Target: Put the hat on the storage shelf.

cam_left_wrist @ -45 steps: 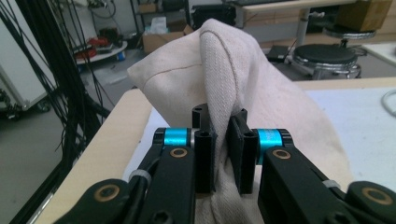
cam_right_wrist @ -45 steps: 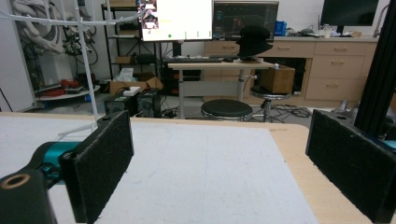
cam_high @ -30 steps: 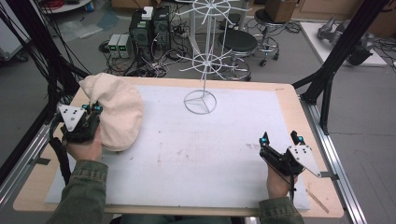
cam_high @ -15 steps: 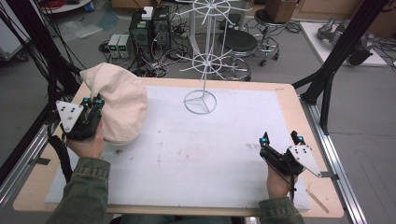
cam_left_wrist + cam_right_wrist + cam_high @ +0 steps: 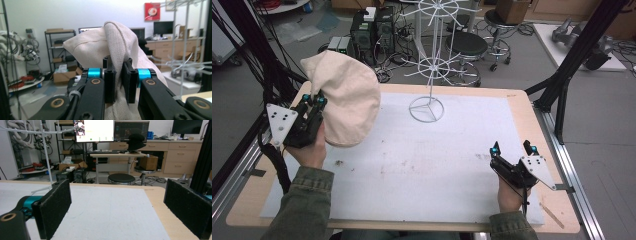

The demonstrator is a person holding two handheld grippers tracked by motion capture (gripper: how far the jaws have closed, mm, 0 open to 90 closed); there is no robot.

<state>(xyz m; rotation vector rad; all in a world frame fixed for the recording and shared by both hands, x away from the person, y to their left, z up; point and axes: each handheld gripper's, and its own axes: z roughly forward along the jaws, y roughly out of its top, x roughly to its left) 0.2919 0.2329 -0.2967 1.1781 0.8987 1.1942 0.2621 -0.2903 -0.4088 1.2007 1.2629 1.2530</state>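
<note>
Cap (image 5: pixel 346 97): soft, light cloth, flops; best pinched at a fold.
Left claw (image 5: pixel 314 99): clamped on cap's fold.
Right claw (image 5: pixel 512 148): wide, empty, above bench (image 5: pixel 452 150).

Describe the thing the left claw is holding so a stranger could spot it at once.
Start at the white mat covering the wooden table, then go to its far left corner, where the left claw is raised above the surface. Pinched between its jaws is a cream cloth cap, hanging in soft folds. It is the one fabric item, unlike the white wire stand beside it.
</note>
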